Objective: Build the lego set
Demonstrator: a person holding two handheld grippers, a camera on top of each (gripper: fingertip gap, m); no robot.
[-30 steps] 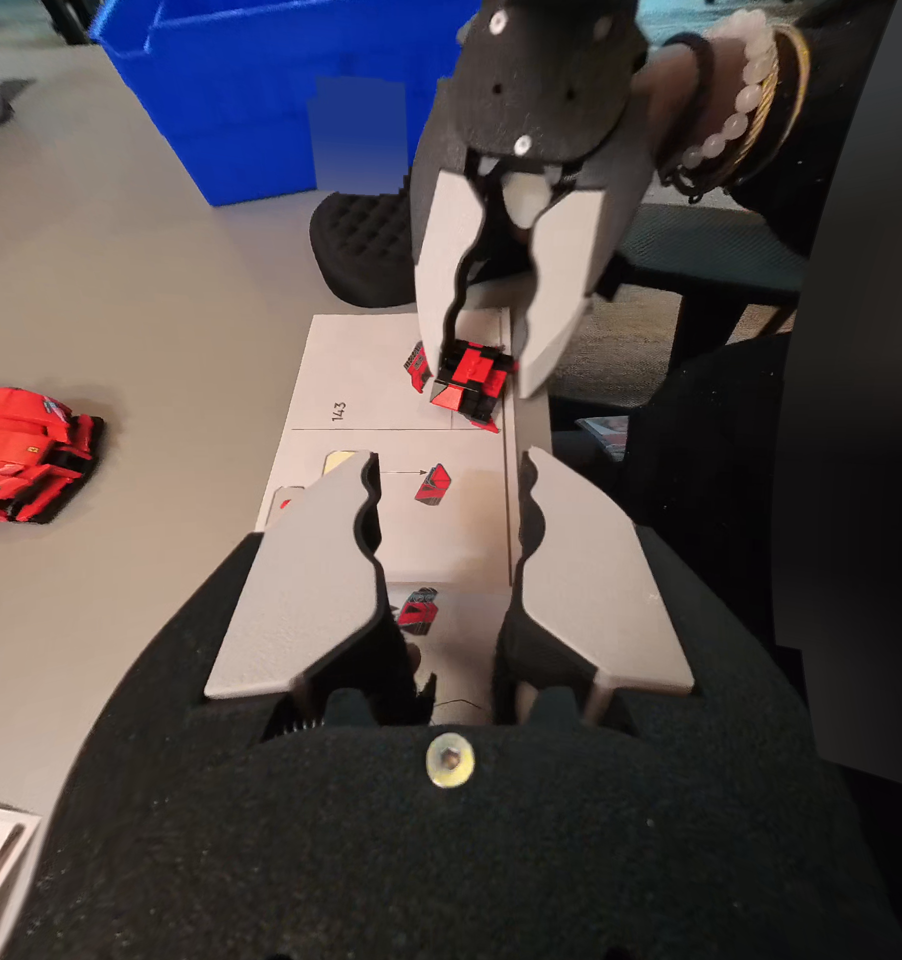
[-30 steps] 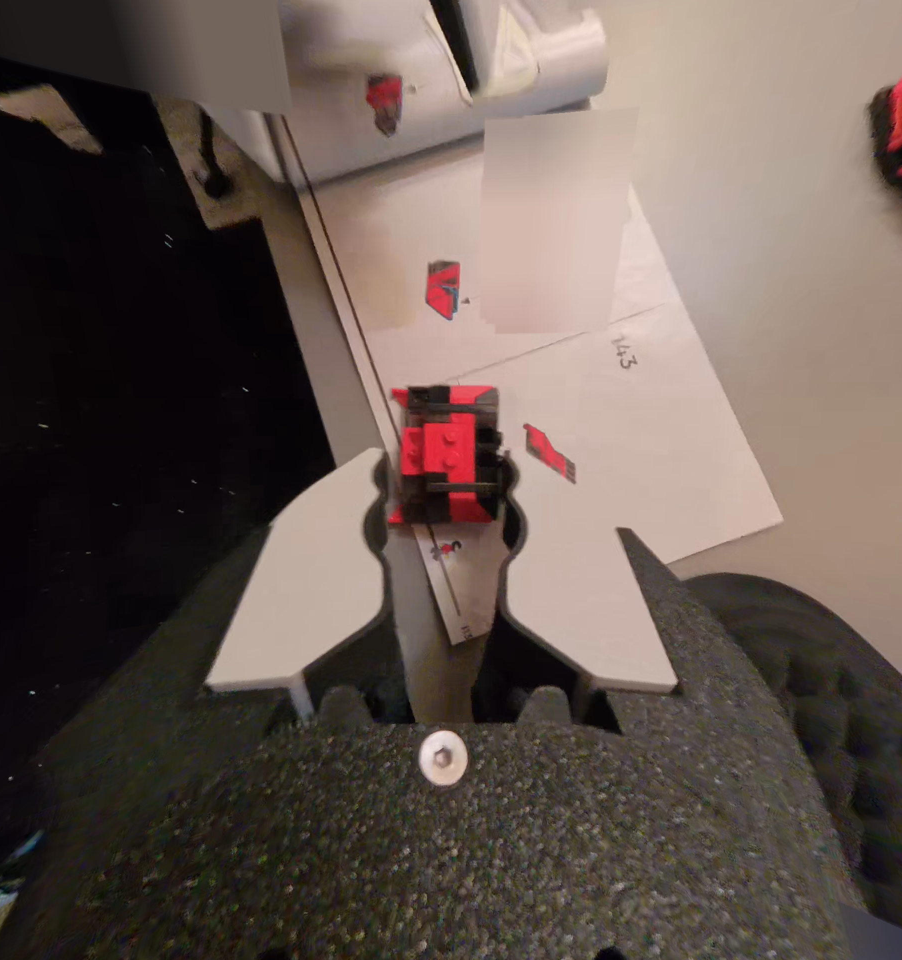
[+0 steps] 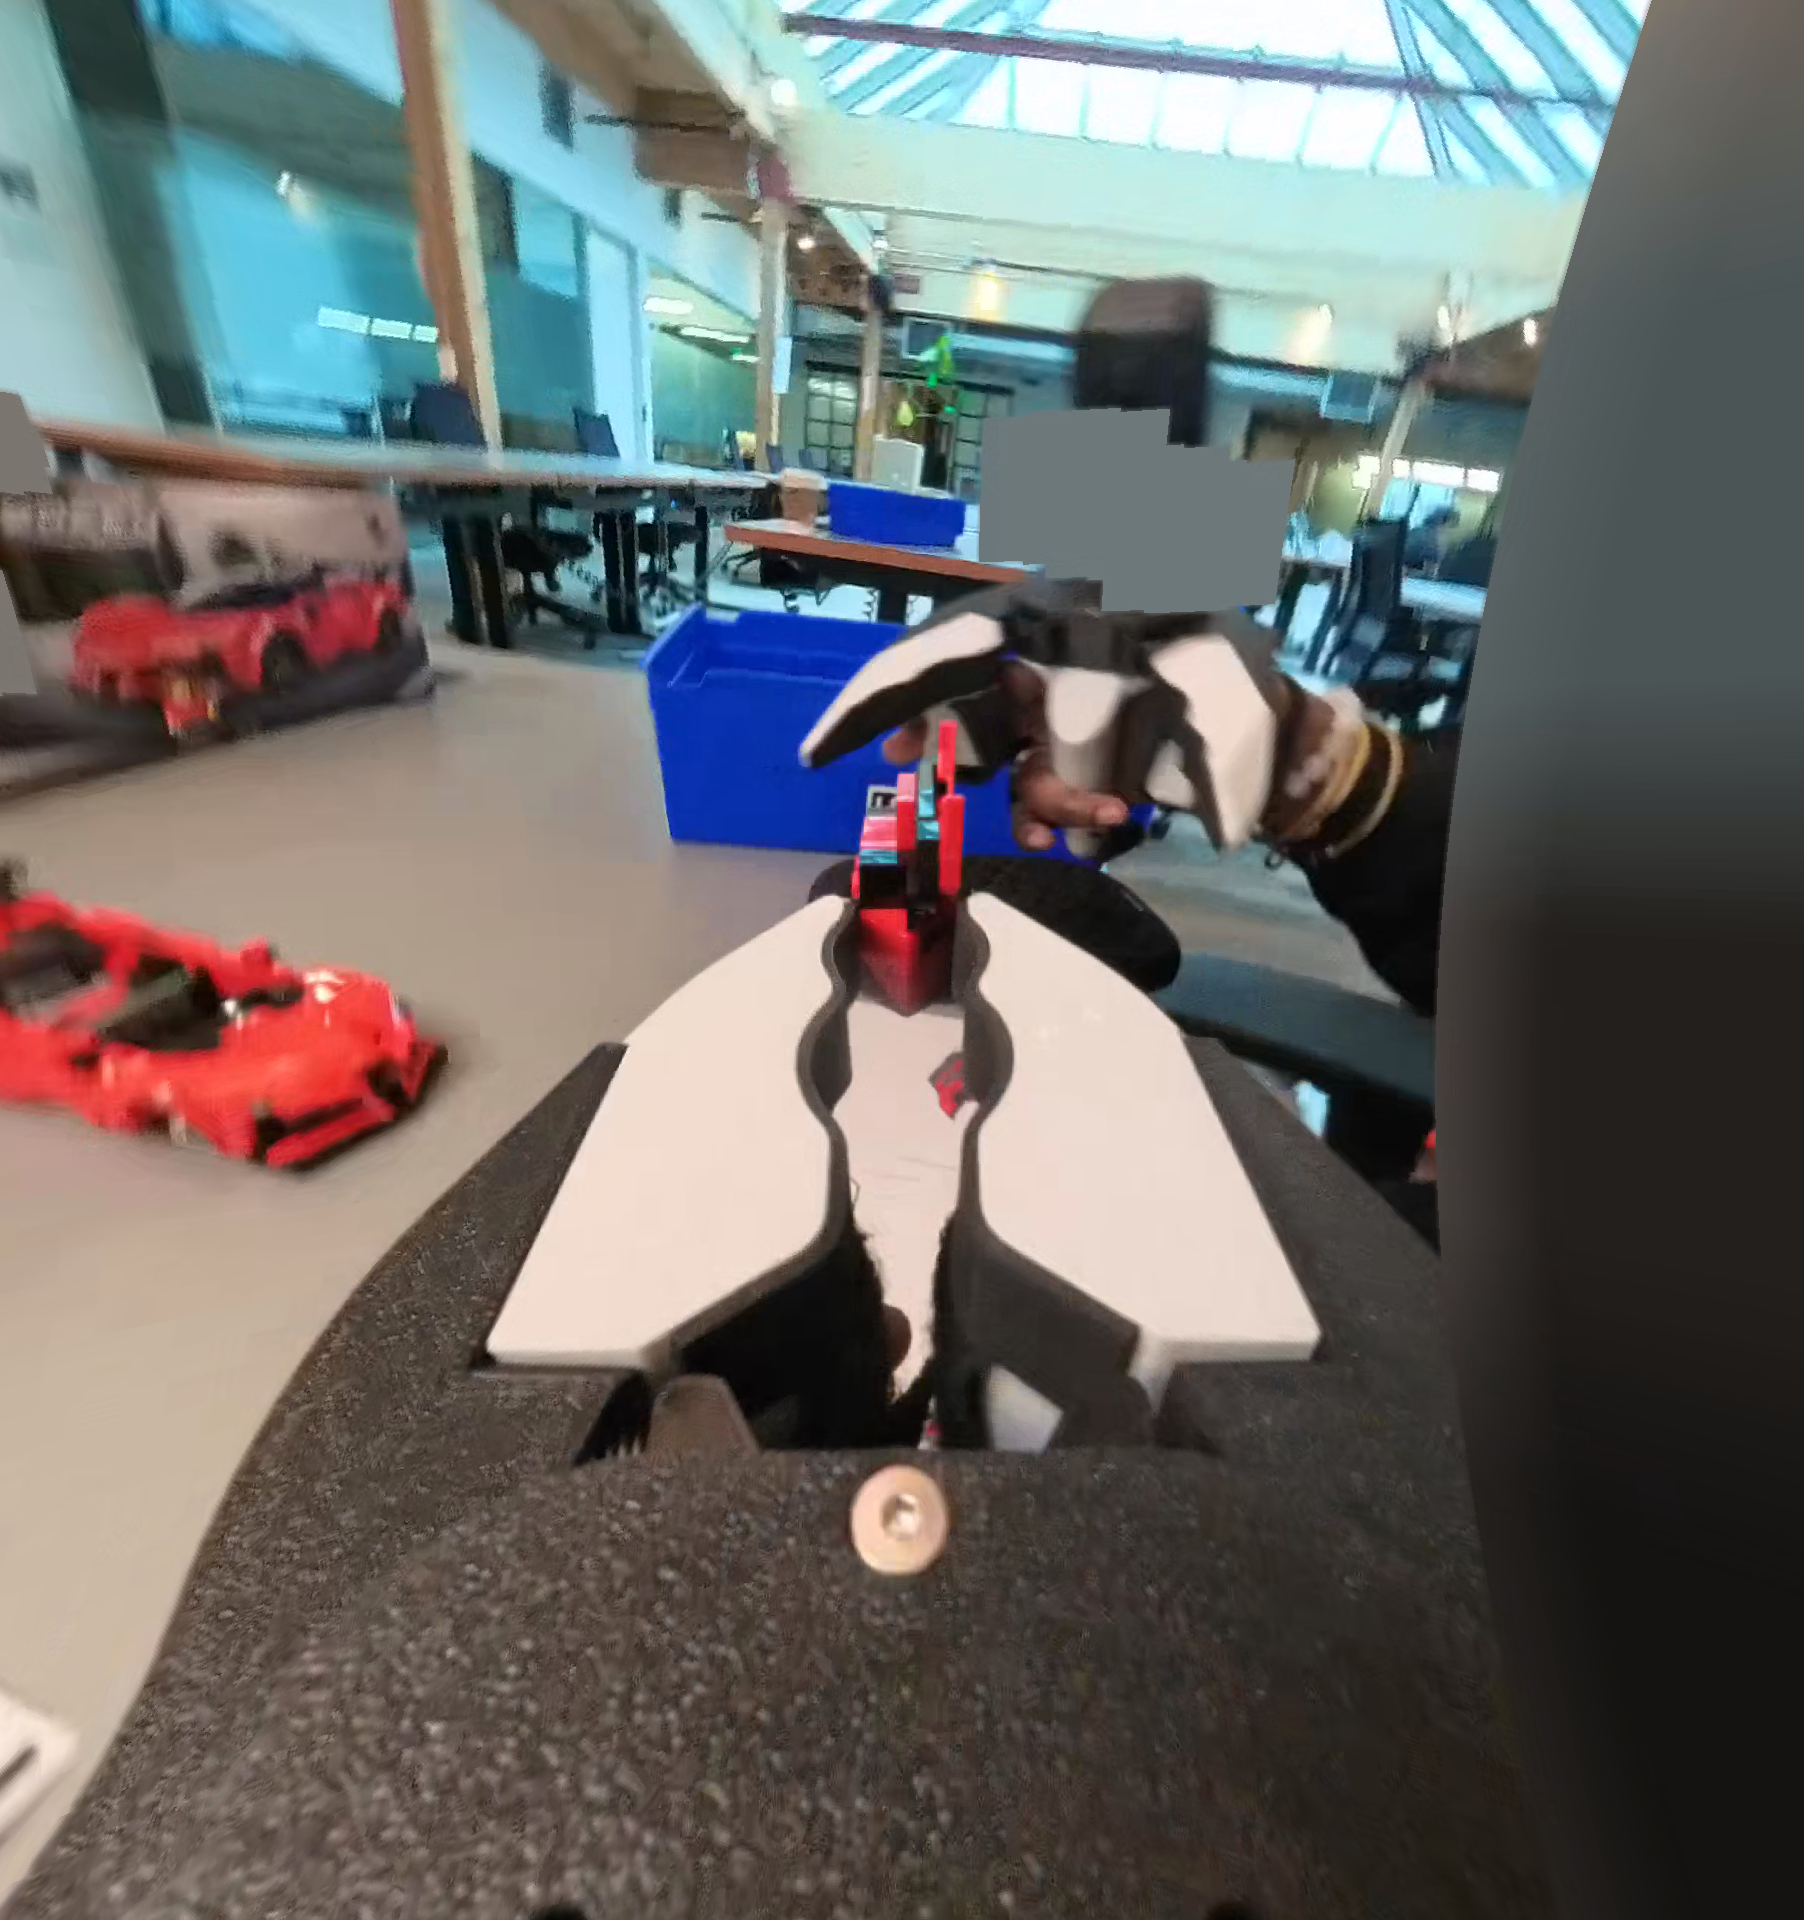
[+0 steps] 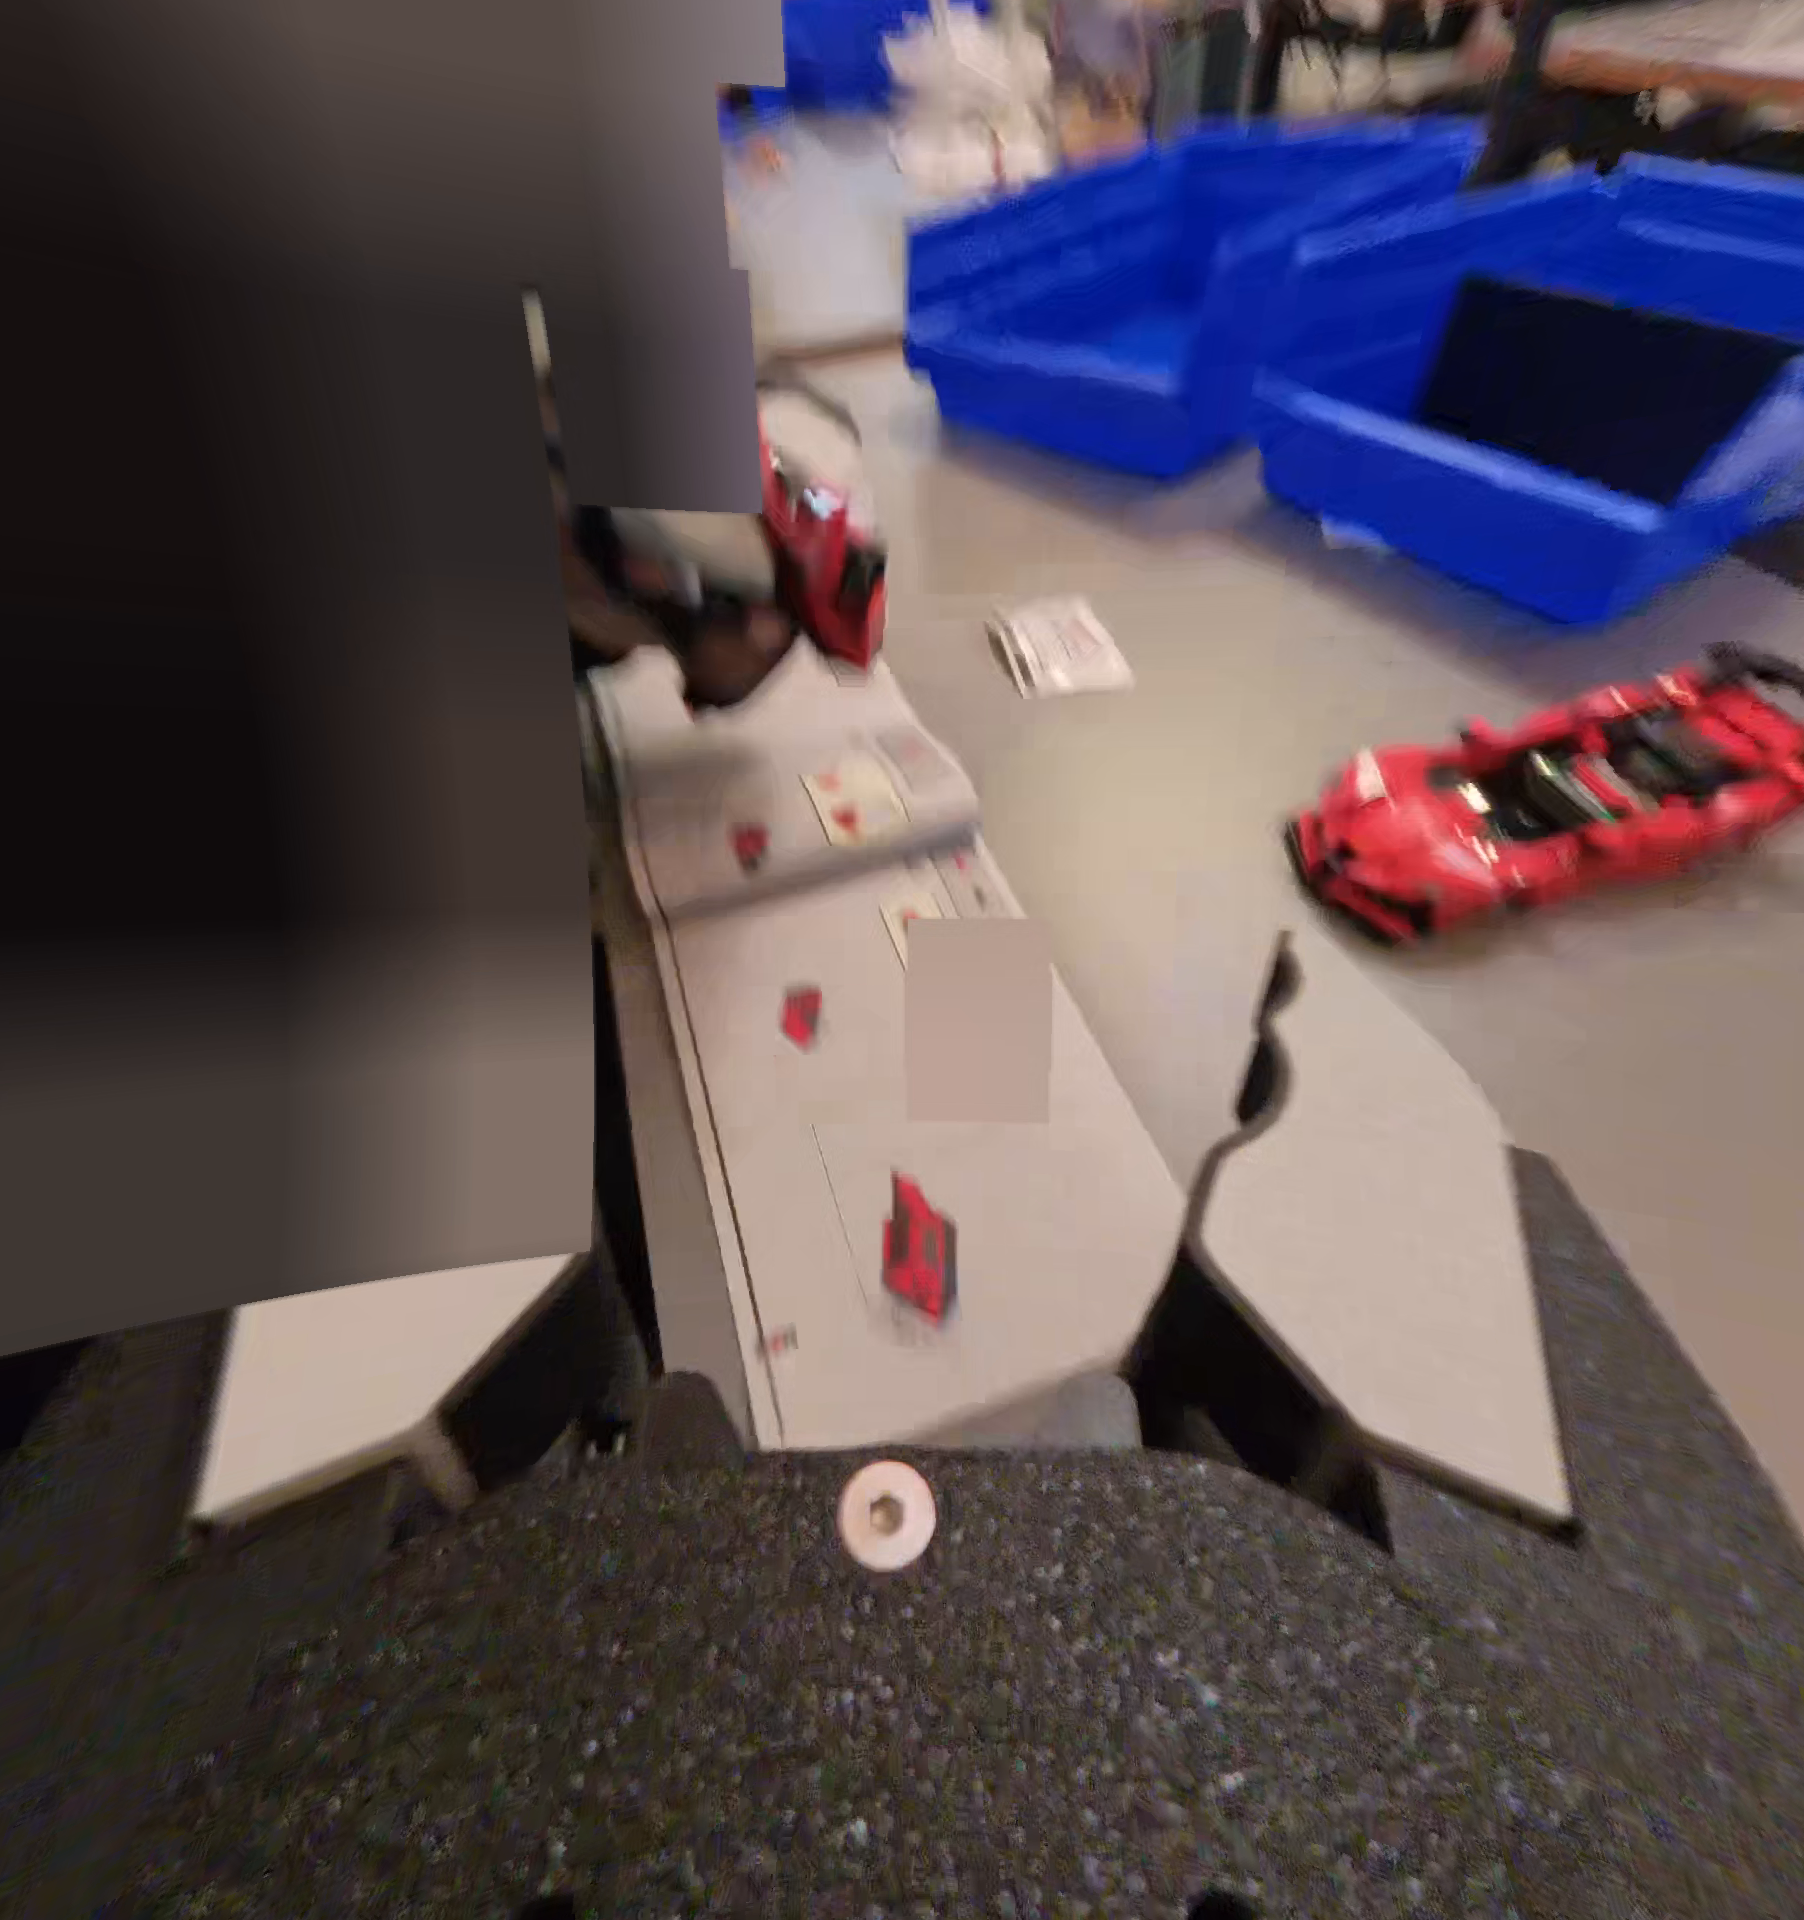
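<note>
Left wrist view shows the left claw (image 3: 903,935) pinching a small red-and-black lego sub-assembly (image 3: 903,883) between its tips, the piece standing upright and lifted above the grey worktop (image 3: 410,831). Just beyond it hangs the right claw (image 3: 1033,717), held in a hand (image 3: 1059,790) with bracelets at the wrist; its grey fingers (image 3: 908,675) are spread wide and grip nothing, the nearer one just above the top of the sub-assembly. On the worktop to the left sits the partly built red lego car (image 3: 171,1023), and farther back stands the set's box (image 3: 202,613) with a red car pictured on it. A blue bin (image 3: 752,748) stands behind the sub-assembly. Right wrist view, which is blurred, looks down the open instruction booklet (image 4: 877,1143) lying along the worktop edge, with the right claw's one visible finger (image 4: 1365,1226) far off to the side, the other mostly hidden. At the booklet's far end the sub-assembly (image 4: 825,551) shows again, and the car (image 4: 1563,790) lies to the right, in front of two blue bins (image 4: 1397,343).
</note>
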